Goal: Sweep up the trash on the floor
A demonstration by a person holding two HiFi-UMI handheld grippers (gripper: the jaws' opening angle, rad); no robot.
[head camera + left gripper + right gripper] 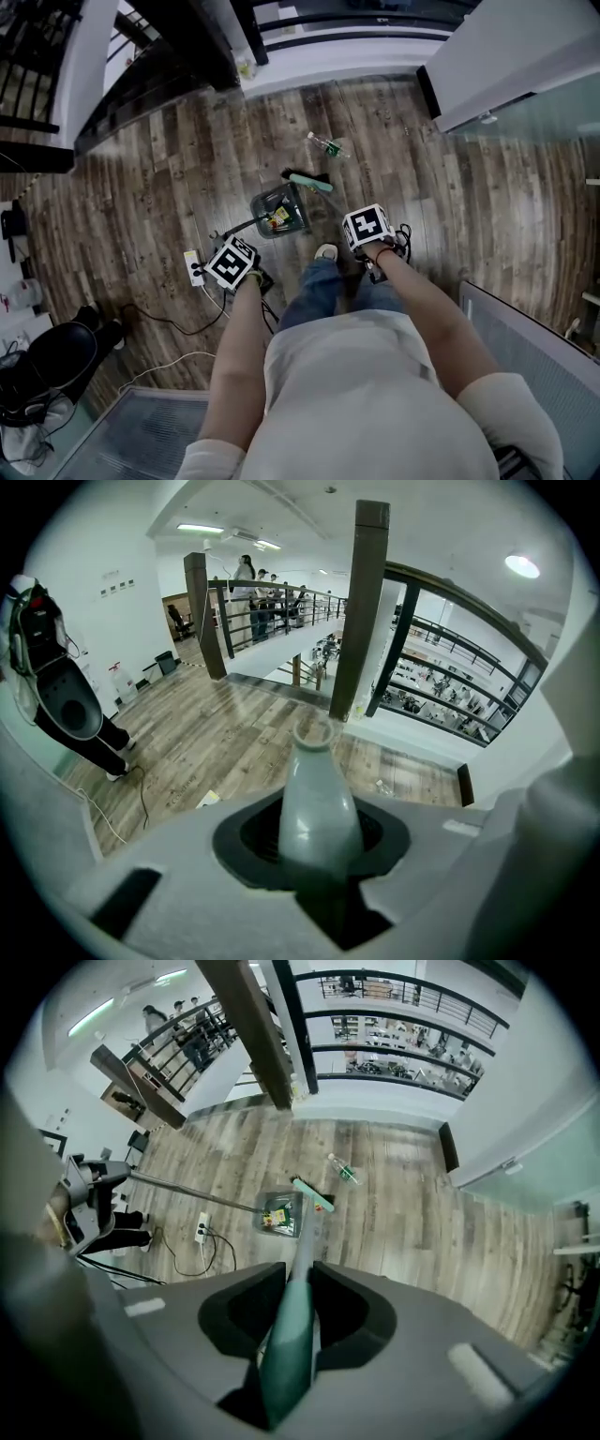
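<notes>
Closest in, the person's two forearms reach down and forward, each hand carrying a tool with a marker cube on it. The left tool (319, 847) is clamped on the pale grey-green dustpan handle (317, 803), which stands up between its jaws with its open ring end on top. The right tool (292, 1324) is clamped on the teal grip of the broom handle (289, 1344); the handle runs away between the jaws towards the floor (450, 206). Just below the tools in the head view, a light shoe (325, 251) rests on the wood planks. A white power strip (194, 267) lies on the floor beside the left tool, with a dark cable (159, 321) trailing from it.

Further out, the dustpan (260, 208) sits on the floor between the two tools and a little ahead of them. A thin rod slopes from it back towards the left tool. Yellow and red trash (278, 218) lies inside it. The teal broom head (310, 182) rests on the floor just beyond the dustpan's far right corner, dark bristles facing away from the person. Beyond the broom head, apart from it, a clear bottle (327, 144) with a green label lies on its side on the planks. Farthest off, a dark post (361, 611) rises at the floor's edge, a black railing (394, 1054) runs along it, and people stand by another railing in the distance.
</notes>
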